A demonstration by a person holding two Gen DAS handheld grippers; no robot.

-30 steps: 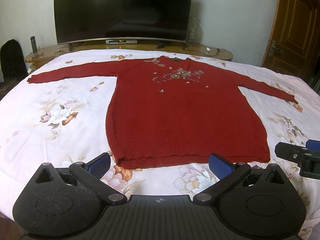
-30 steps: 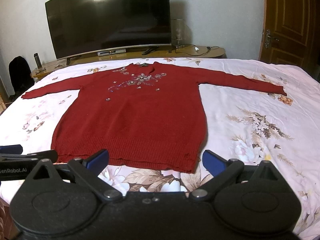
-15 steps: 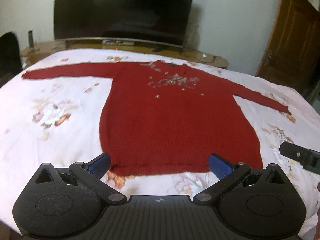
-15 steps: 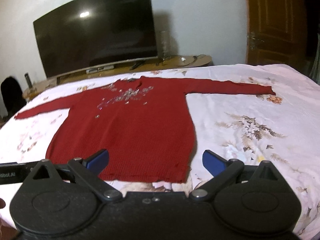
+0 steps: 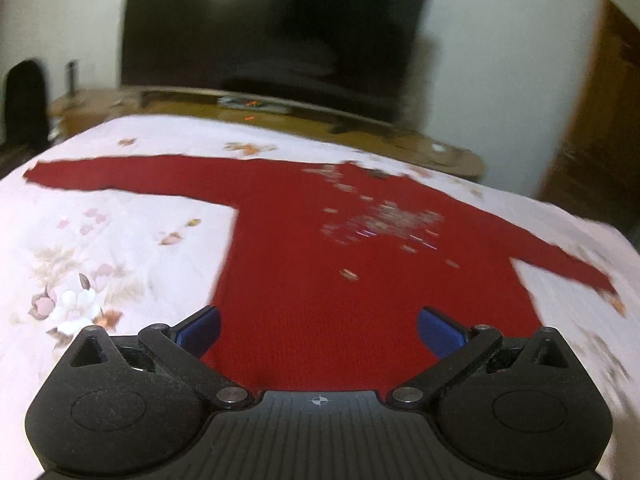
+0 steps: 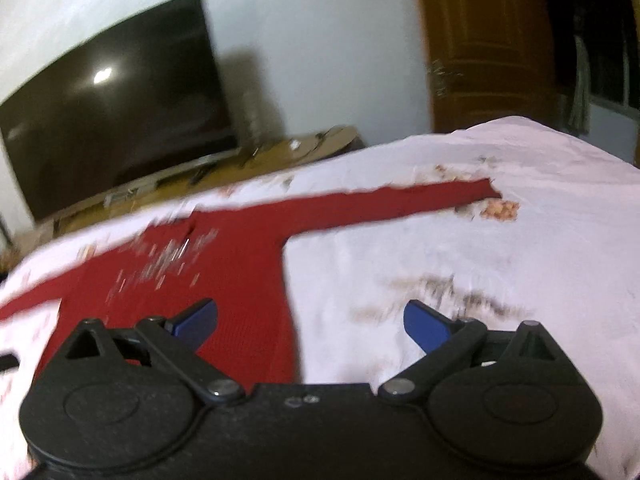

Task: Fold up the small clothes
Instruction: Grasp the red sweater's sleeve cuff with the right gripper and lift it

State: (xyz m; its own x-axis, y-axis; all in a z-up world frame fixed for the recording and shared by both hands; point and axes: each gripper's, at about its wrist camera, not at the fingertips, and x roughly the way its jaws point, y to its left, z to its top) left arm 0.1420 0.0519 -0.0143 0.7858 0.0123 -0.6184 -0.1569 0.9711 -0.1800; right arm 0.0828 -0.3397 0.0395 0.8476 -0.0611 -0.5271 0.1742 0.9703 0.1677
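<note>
A red knit sweater [image 5: 360, 280] lies flat, front up, on the floral bedsheet [image 5: 100, 240], sleeves stretched out left and right, its beaded trim near the far collar. The left gripper [image 5: 318, 330] hovers over the near hem with fingers spread wide and nothing between them; the right gripper [image 6: 310, 320], equally spread and empty, straddles the sweater's right side edge. The knit looks soft, limp and stretchy, likely to sag when lifted, so pinching a cuff or shoulder seam seems wiser than the beadwork.
</note>
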